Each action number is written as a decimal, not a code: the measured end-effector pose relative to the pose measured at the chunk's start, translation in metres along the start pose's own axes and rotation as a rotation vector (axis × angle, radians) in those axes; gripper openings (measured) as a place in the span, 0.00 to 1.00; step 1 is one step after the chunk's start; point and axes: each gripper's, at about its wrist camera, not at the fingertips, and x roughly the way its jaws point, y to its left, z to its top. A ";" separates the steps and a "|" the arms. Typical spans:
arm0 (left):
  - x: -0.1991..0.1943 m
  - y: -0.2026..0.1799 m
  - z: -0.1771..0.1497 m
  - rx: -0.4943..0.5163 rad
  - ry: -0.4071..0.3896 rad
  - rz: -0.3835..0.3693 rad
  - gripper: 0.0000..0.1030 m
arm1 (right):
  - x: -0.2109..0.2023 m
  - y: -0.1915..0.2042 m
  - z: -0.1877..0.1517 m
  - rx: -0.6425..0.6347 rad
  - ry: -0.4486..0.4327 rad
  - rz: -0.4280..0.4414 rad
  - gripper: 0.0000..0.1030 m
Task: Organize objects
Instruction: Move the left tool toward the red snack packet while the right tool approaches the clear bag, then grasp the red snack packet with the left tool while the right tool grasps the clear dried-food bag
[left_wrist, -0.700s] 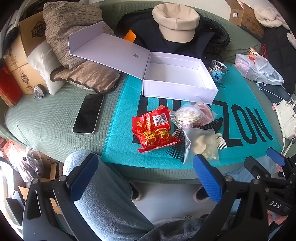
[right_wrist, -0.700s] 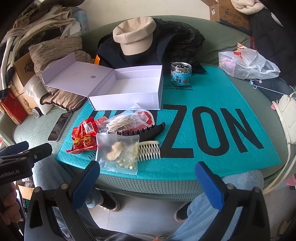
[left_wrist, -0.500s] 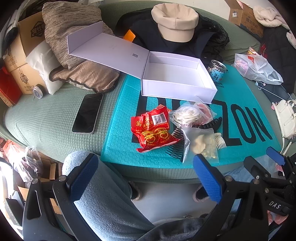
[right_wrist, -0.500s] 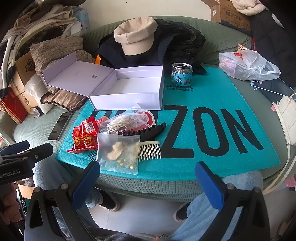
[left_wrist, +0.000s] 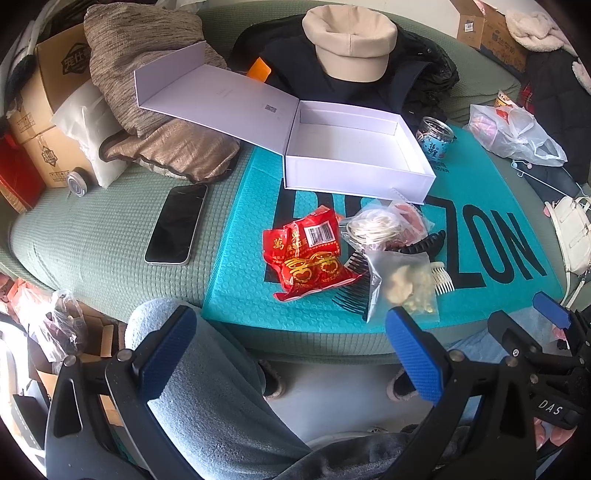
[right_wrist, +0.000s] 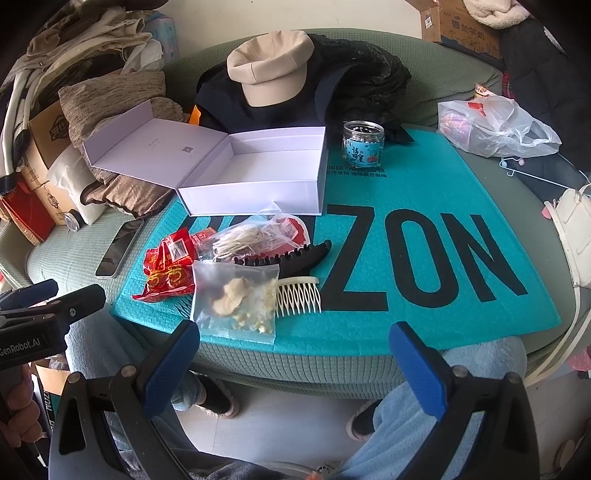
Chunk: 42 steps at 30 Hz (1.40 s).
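An open white box (left_wrist: 354, 147) (right_wrist: 255, 173) with its lid folded back sits on a teal mat (left_wrist: 480, 184) (right_wrist: 424, 192). In front of it lie a red snack packet (left_wrist: 308, 254) (right_wrist: 170, 266), a clear bag of white cord (left_wrist: 373, 225) (right_wrist: 243, 236), a black hair claw (left_wrist: 424, 243) (right_wrist: 291, 256), a zip bag of beige bits (left_wrist: 404, 282) (right_wrist: 234, 297), a cream comb (left_wrist: 441, 275) (right_wrist: 299, 295) and a black comb (left_wrist: 351, 295). My left gripper (left_wrist: 291, 339) and right gripper (right_wrist: 291, 354) are open and empty, held near the mat's front edge.
A phone (left_wrist: 176, 223) lies left of the mat. A small jar (left_wrist: 434, 138) (right_wrist: 362, 142) stands right of the box. A beige hat (left_wrist: 351, 40) on dark clothes is behind. A plastic bag (right_wrist: 495, 127), a white handbag (left_wrist: 572, 232), a pillow (left_wrist: 147, 92) and cardboard boxes surround.
Both views have shifted very slightly; the objects on the mat have not moved and both grippers stay open.
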 end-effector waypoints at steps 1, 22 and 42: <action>0.001 0.001 0.000 -0.003 0.002 -0.002 0.99 | 0.001 0.000 0.000 0.001 0.003 0.000 0.99; 0.030 0.025 -0.008 -0.071 0.044 -0.025 0.99 | 0.041 0.007 -0.005 0.028 0.097 0.000 0.99; 0.083 0.064 0.008 -0.118 0.101 -0.024 0.99 | 0.113 0.046 0.011 0.015 0.182 0.109 0.99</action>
